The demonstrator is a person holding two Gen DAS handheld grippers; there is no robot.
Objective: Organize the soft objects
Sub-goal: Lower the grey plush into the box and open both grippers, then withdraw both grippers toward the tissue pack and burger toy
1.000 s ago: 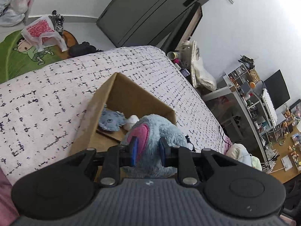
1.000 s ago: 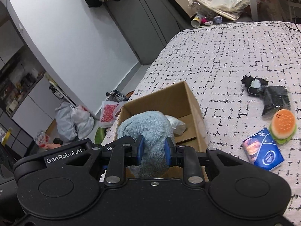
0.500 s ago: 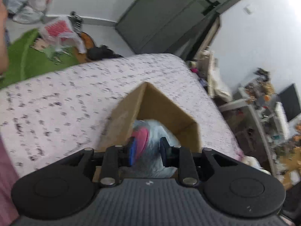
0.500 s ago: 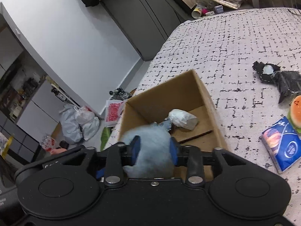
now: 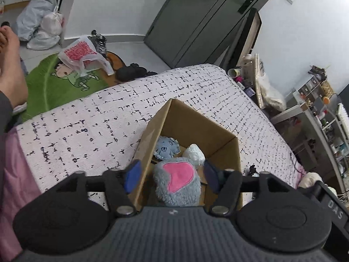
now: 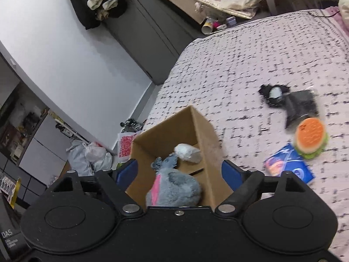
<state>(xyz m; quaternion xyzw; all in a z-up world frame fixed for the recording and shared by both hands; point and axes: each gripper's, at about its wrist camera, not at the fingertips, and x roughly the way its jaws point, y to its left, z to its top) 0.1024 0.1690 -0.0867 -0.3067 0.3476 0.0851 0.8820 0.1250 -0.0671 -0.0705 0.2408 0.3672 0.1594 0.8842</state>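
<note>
Inside the cardboard box [image 5: 220, 135] on the bed [image 5: 87, 128], a grey plush toy [image 5: 177, 183] with a pink patch is sitting between and below the blue pads of both grippers, touching neither. The left hand-held gripper [image 5: 171, 175] is opening, its jaws standing apart around the toy; the right hand-held gripper [image 6: 180, 171] is opening too, jaws wide on either side of it. The box is also holding a small blue plush [image 5: 166, 148] and a white wrapped bundle [image 5: 194, 152]. A burger toy [image 6: 309, 138] and a blue tissue pack [image 6: 288, 166] are lying on the bed beside the box.
</note>
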